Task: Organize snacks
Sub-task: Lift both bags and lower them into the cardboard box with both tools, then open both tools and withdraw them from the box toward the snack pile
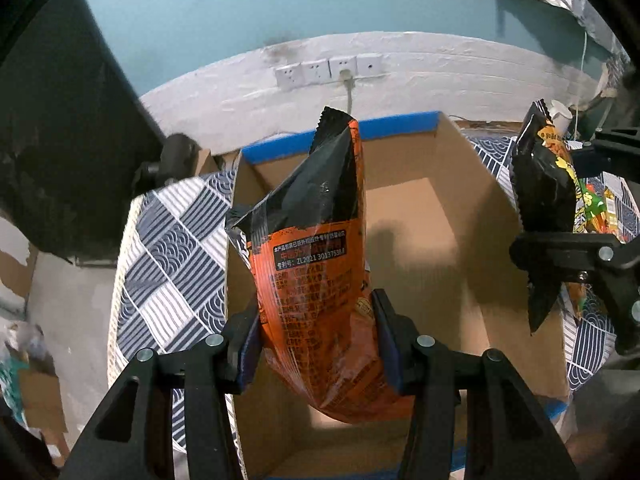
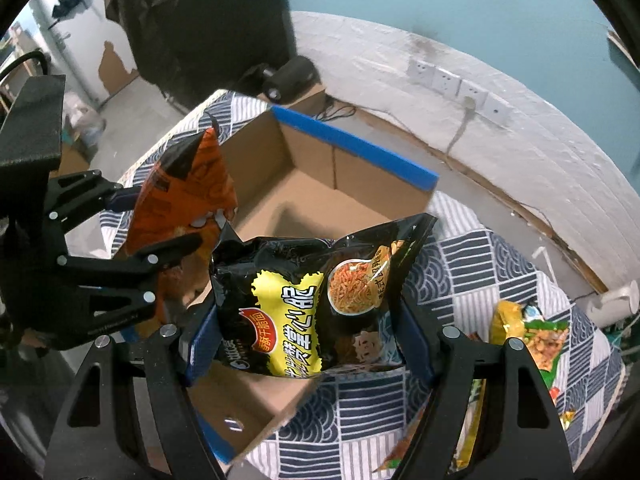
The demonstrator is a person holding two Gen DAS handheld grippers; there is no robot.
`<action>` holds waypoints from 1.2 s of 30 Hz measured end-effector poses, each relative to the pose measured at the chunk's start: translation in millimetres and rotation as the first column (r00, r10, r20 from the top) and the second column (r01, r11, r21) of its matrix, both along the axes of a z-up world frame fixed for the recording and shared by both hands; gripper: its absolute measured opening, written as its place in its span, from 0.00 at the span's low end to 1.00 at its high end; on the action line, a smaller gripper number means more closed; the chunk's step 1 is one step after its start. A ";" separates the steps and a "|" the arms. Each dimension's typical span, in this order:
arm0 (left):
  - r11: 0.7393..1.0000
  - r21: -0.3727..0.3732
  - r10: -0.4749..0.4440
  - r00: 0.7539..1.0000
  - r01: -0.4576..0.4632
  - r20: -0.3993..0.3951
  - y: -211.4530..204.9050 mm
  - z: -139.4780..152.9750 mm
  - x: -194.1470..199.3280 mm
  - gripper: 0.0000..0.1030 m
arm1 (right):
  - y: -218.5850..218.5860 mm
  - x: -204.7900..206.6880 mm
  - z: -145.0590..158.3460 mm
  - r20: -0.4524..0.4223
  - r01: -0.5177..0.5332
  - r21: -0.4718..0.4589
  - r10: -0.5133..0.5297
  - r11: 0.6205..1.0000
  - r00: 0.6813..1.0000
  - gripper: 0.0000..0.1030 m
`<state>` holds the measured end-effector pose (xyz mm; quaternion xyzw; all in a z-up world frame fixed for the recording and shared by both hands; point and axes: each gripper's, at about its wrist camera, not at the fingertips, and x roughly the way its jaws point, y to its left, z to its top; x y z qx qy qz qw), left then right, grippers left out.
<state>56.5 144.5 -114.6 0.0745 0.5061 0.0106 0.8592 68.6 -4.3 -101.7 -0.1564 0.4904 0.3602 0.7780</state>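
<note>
An orange and black snack bag [image 1: 312, 248] is pinched upright in my left gripper [image 1: 316, 320], which is shut on its lower half. It hangs over the open cardboard box [image 1: 400, 126] with the blue-taped rim; I see nothing inside the box. My right gripper [image 2: 310, 332] is shut on a black and yellow noodle-snack bag [image 2: 288, 280], held above the box's near corner [image 2: 248, 396]. In the right wrist view the left gripper [image 2: 160, 220] and its orange bag [image 2: 188, 184] hover at the box's left side. In the left wrist view the right gripper [image 1: 556, 196] and its black bag [image 1: 540, 184] are at the box's right edge.
The box stands on a table under a blue and white patterned cloth [image 2: 480, 272]. Several loose snack packets [image 2: 532, 332] lie on the cloth to the right. Behind is a white wall with a row of sockets [image 1: 328, 70], and a black device [image 2: 288, 76] sits at the table's far left.
</note>
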 end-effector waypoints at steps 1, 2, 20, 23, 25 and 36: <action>1.000 -0.006 0.006 1.000 -0.006 -0.012 2.6 -2.5 -0.6 0.51 | 2.1 -0.3 -1.7 -0.001 -0.004 -0.006 0.004 1.000 1.000 0.75; 1.000 -0.009 0.012 1.000 -0.012 -0.021 4.0 -4.0 -0.9 0.51 | 4.7 -0.8 -3.1 0.003 -0.007 -0.012 0.007 1.000 1.000 0.75; 0.999 0.001 0.044 0.999 -0.044 0.016 4.1 6.6 0.0 0.76 | -25.6 5.6 12.1 0.018 0.100 0.010 -0.100 0.995 0.995 0.87; 1.000 -0.002 0.023 0.999 -0.023 0.030 -7.3 12.7 -0.3 0.76 | -43.2 9.8 11.4 0.000 0.149 0.013 -0.149 0.989 0.989 0.87; 1.000 -0.008 0.005 0.999 -0.005 0.038 -16.7 17.4 0.5 0.76 | -54.6 11.4 11.6 -0.003 0.173 0.014 -0.173 0.985 0.985 0.87; 0.995 -0.023 -0.099 0.992 0.101 0.072 -72.0 38.0 -0.4 0.76 | -135.7 5.1 13.5 -0.010 0.316 -0.019 -0.316 0.949 0.949 0.86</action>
